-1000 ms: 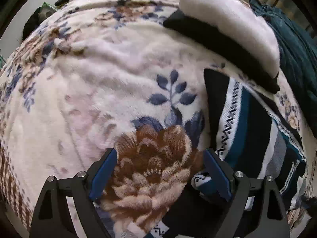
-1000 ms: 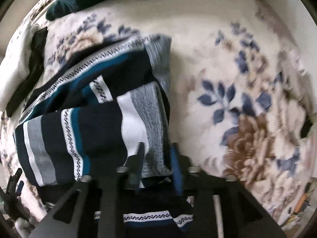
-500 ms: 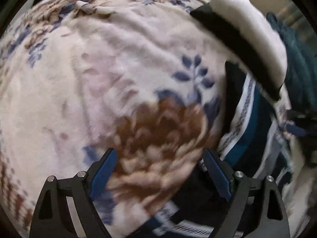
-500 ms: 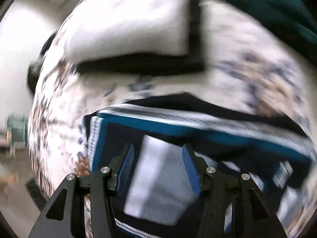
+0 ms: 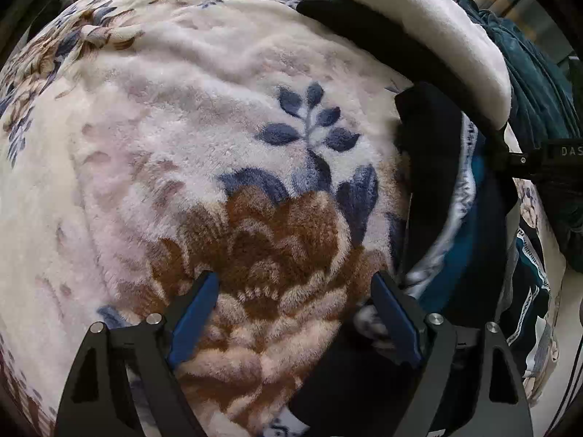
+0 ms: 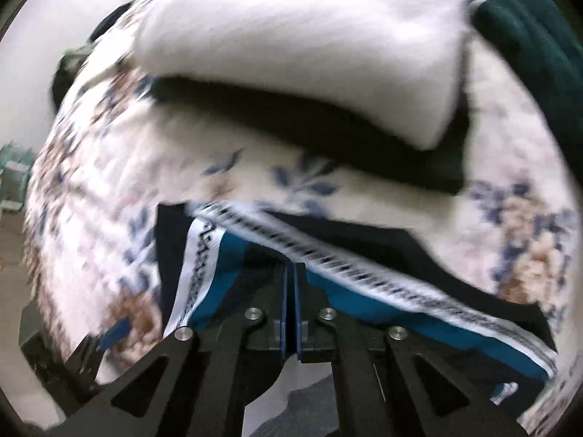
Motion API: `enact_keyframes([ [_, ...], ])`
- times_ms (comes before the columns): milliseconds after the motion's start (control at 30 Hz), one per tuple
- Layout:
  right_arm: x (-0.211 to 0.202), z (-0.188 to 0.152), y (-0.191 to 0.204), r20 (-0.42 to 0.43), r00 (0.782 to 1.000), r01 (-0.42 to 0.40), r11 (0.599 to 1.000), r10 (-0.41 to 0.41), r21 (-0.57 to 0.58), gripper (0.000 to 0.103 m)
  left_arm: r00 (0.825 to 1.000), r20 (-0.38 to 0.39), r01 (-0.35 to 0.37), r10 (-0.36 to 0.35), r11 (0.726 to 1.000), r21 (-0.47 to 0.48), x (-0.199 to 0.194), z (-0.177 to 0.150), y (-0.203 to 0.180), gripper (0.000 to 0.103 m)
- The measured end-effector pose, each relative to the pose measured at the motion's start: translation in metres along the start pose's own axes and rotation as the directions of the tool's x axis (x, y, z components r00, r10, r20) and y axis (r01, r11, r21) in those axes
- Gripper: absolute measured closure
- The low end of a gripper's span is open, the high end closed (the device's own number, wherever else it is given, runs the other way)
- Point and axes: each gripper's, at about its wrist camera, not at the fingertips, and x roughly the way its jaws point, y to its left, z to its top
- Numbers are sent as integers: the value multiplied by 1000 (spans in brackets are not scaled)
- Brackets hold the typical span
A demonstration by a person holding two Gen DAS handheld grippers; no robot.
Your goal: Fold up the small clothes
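A striped sweater, navy, teal, white and grey with zigzag bands, lies on a floral fleece blanket (image 5: 226, 138). In the left wrist view the sweater (image 5: 470, 225) runs down the right side. My left gripper (image 5: 295, 291) is open and empty over the brown flower print, its right finger beside the sweater's edge. In the right wrist view my right gripper (image 6: 291, 273) has its blue pads pressed together at the sweater's teal band (image 6: 364, 302); the fabric seems pinched between them, but the frame is blurred.
A folded white garment (image 5: 419, 25) on a black one (image 5: 382, 47) lies at the far side of the blanket, also in the right wrist view (image 6: 309, 43). A dark teal fabric pile (image 5: 535, 83) sits far right. The right gripper's body (image 5: 557, 160) shows at the right edge.
My right gripper opened, swung over the sweater and has closed at its teal band. My left gripper stayed open and drifted slightly over the flower print.
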Motion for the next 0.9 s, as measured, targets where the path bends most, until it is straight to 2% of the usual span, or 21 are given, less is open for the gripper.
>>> enact_keyframes([
  [67,10,4,-2,-92,993,-73,997,74,16,100,1000,-2,-2,2,1000,0,0,-7,3,18],
  [100,13,7,-2,-124,989,-82,996,84,19,96,1000,-2,-1,0,1000,-3,0,-8,1,18],
  [133,12,10,0,-127,989,-75,997,76,12,88,1000,-2,1,-1,1000,-7,0,-9,0,18],
  [167,6,13,3,-94,992,-80,997,80,-1,82,1000,-1,5,-5,1000,-10,-3,-8,7,18],
  [233,1,19,9,-58,990,-126,992,126,-11,50,1000,1,1,-1,1000,-4,0,-4,7,18],
  [300,8,29,21,-76,983,-168,986,166,-23,47,1000,5,-14,14,1000,18,-1,-3,4,18],
  [400,34,43,44,-159,972,-185,980,171,-77,47,1000,11,-24,24,999,35,-3,-3,-4,18],
  [467,46,48,58,-192,969,-180,976,155,-124,52,1000,26,-8,7,1000,23,-11,-4,-9,18],
  [500,49,48,65,-185,972,-170,975,142,-141,81,999,50,10,-10,1000,4,-18,-4,-8,18],
  [533,50,50,71,-180,973,-171,972,142,-160,94,996,79,31,-29,999,-17,-25,-4,-6,18],
  [600,45,50,80,-161,977,-168,968,139,-187,94,992,113,57,-51,997,-50,-34,-5,-2,18],
  [633,42,53,82,-150,978,-175,966,148,-188,98,991,120,65,-57,996,-63,-35,-5,-2,18],
  [700,35,57,80,-129,977,-189,968,168,-168,102,995,88,59,-54,997,-54,-26,-3,-9,18],
  [733,31,60,78,-107,980,-181,970,165,-163,103,997,60,42,-40,999,-24,-18,-2,-15,18],
  [800,29,68,80,-72,989,-135,981,125,-141,103,999,-37,-35,38,995,90,6,-7,-34,18],
  [900,19,66,55,-103,978,-182,983,182,8,101,999,-31,-37,42,987,153,-1,-12,-40,18],
])
